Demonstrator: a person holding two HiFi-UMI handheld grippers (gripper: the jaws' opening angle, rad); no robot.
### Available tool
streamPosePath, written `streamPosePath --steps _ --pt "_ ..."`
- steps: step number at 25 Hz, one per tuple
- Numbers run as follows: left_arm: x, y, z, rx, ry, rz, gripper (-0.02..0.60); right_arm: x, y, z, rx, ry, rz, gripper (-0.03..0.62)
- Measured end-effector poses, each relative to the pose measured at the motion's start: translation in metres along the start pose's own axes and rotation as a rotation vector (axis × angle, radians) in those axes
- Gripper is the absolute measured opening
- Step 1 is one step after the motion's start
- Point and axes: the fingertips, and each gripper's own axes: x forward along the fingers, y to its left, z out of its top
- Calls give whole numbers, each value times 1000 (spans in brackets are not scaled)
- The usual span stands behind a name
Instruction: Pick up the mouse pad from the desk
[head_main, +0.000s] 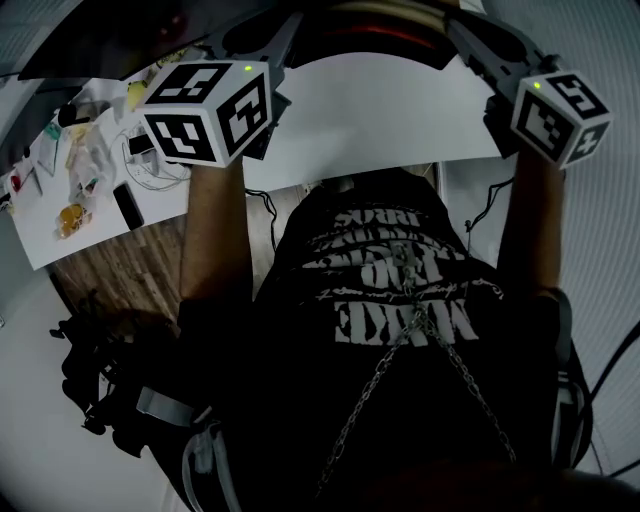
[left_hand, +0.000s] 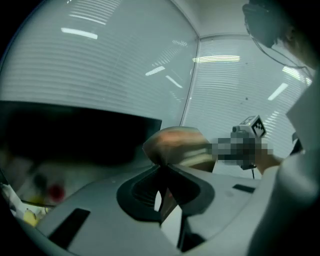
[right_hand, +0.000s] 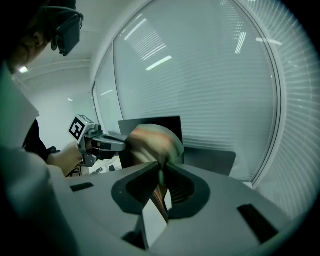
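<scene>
Left gripper view: mouse pad (left_hand: 175, 142) pinched at one edge by left gripper (left_hand: 163, 172), fingers closed tight on thin sheet. Right gripper view: right gripper (right_hand: 161, 170) fingers clamping far edge. Pad spans between both finger pairs, bowed, held up in air off white surface (head_main: 400, 110). Clutter (head_main: 85, 160) on surface left of left fingers.

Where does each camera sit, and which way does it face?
Head view: on the person's head, facing steeply down; black T-shirt, forearms, white desk.
Left gripper view: on the left gripper, along its jaws clamping the thin orange-brown mouse pad.
Right gripper view: on the right gripper, likewise.
Both gripper views share the mouse pad.
</scene>
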Motion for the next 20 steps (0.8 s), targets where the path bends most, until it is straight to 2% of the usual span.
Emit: streamPosePath --steps 6,15,20 --pt "52 31 -76 -81 113 69 48 50 -29 -75 73 166 36 40" --pt "112 67 -235 -208 347 147 48 130 -50 -226 154 440 81 41" --pt "125 78 -306 -218 489 176 48 162 -51 -297 202 557 105 41"
